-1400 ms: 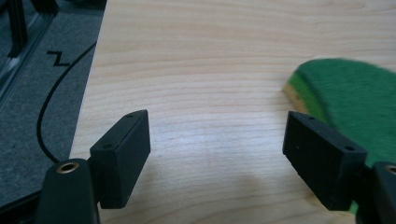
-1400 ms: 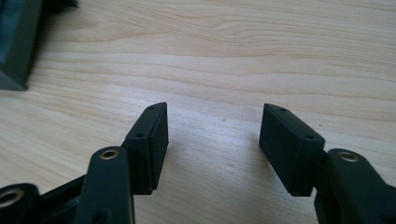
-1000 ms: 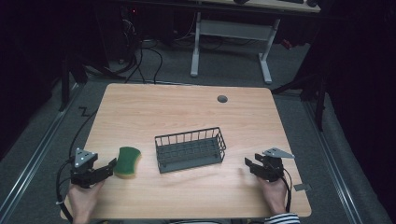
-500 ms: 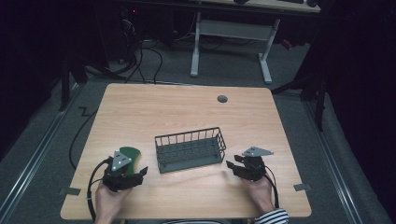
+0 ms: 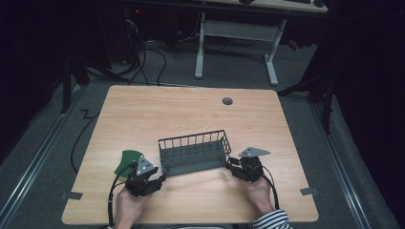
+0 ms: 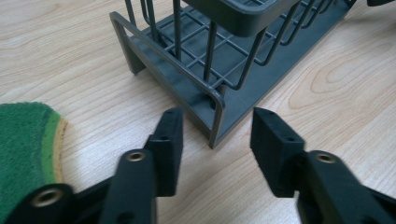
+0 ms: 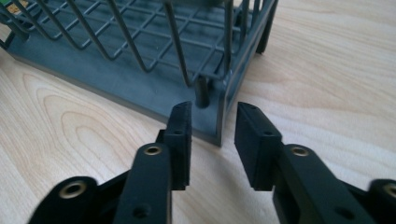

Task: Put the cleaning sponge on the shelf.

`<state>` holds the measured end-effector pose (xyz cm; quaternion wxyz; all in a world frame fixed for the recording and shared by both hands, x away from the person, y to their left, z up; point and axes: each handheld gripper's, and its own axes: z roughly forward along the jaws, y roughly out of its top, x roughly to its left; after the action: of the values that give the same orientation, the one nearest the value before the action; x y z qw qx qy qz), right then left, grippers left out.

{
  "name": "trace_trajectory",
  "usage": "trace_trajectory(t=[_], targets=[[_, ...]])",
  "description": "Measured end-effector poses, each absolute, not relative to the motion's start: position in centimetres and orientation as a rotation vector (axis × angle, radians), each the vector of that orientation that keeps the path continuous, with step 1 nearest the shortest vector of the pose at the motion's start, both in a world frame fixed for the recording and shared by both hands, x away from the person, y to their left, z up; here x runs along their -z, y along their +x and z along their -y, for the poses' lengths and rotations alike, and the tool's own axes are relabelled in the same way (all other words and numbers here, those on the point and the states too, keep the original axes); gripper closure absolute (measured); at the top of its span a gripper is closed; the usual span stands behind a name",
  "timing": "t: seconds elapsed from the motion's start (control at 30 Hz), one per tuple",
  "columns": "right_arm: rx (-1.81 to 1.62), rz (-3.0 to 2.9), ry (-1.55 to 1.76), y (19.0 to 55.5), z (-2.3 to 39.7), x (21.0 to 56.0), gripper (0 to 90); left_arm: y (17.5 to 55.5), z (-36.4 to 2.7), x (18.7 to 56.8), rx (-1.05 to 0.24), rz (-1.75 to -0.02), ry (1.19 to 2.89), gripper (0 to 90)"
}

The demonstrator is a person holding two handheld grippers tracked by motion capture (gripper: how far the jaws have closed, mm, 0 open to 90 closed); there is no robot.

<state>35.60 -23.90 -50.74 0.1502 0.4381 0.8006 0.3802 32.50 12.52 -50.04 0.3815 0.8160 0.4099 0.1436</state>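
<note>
Both grippers have closed in on the wire basket point(image 5: 193, 152) near the desk's point(image 5: 191, 109) front edge: left gripper point(image 6: 215, 135) and right gripper point(image 7: 212, 130) gape unclenched at its near corners, sponge point(image 5: 128, 161) uncovered.

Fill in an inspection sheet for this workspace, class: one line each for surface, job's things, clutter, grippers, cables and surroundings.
Surface: wooden table, with a round grommet.
Job's things: grey wire basket, upright near the front edge; green sponge lying flat at its left.
Clutter: nothing seen.
Grippers: left gripper open, fingers straddling one near basket corner; right gripper open at the other near corner.
Cables: one black cable trails from the left gripper; more lie on the floor.
Surroundings: dark room, white desk frame behind.
</note>
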Motion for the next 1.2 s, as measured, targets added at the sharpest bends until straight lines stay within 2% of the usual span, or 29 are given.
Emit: trace_trajectory(t=[0.13, 0.23, 0.33, 0.67, 1.13, 1.2], targets=[[-1.078, -2.311, 1.266, 36.0, 23.8, 50.9, 75.4, 32.8, -12.4, 50.2, -0.351, -1.043, 2.093, 69.8], [-1.079, -2.357, 1.266, 37.3, 24.1, 50.8, 83.7, 34.5, -12.3, 49.7, -0.288, -1.047, 2.125, 78.6], [-1.02, -2.352, 1.245, 37.1, 23.7, 50.6, 85.6, 34.1, -11.8, 49.3, -0.337, -1.023, 2.151, 85.5], [-1.03, -2.343, 1.248, 37.9, 23.7, 50.7, 86.1, 35.2, -12.0, 49.4, -0.318, -1.07, 2.13, 86.6], [-1.026, -2.32, 1.313, 42.2, 23.0, 50.0, 86.2, 39.0, -11.9, 48.8, -0.326, -1.22, 2.038, 86.9], [-1.023, -2.305, 1.341, 43.3, 22.9, 49.9, 86.2, 40.0, -11.9, 48.9, -0.326, -1.27, 1.985, 86.9]])
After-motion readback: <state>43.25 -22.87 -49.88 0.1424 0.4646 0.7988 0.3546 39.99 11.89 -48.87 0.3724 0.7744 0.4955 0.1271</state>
